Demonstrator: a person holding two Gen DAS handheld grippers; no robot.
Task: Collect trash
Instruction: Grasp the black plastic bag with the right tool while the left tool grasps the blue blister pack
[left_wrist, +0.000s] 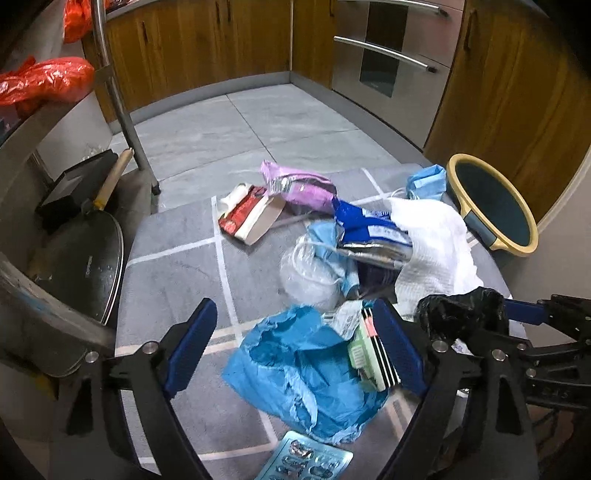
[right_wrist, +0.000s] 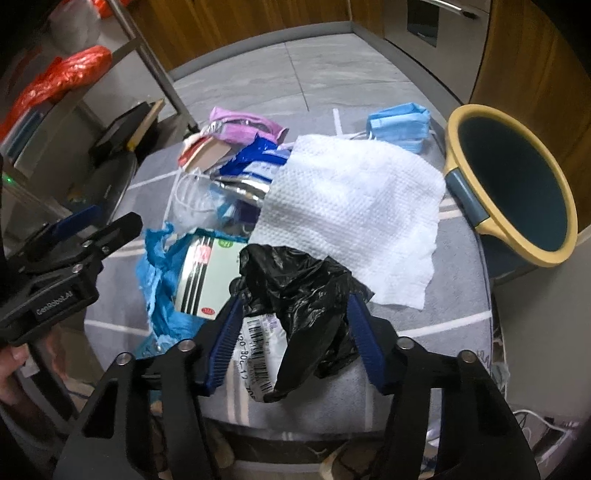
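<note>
Trash lies piled on a grey mat with white lines (left_wrist: 177, 280). My left gripper (left_wrist: 295, 343) stands open over a torn blue wrapper (left_wrist: 295, 369), and a green striped packet (left_wrist: 365, 350) leans against its right finger. My right gripper (right_wrist: 294, 297) is shut on a crumpled black plastic bag (right_wrist: 295, 288), which lies over a barcode label (right_wrist: 258, 347). Beyond it are a white paper towel (right_wrist: 351, 206), a blue face mask (right_wrist: 400, 125), a blue foil packet (right_wrist: 255, 166) and a pink packet (right_wrist: 240, 125). A yellow-rimmed bin (right_wrist: 452, 155) stands at the right.
A dark pan (left_wrist: 85, 269) and a black box (left_wrist: 70, 184) sit by a metal rack leg (left_wrist: 125, 122) on the left, with orange bags (left_wrist: 44, 81) on the shelf. An oven (left_wrist: 391, 66) and wooden cabinets line the back. A blister pack (left_wrist: 306, 461) lies near the front edge.
</note>
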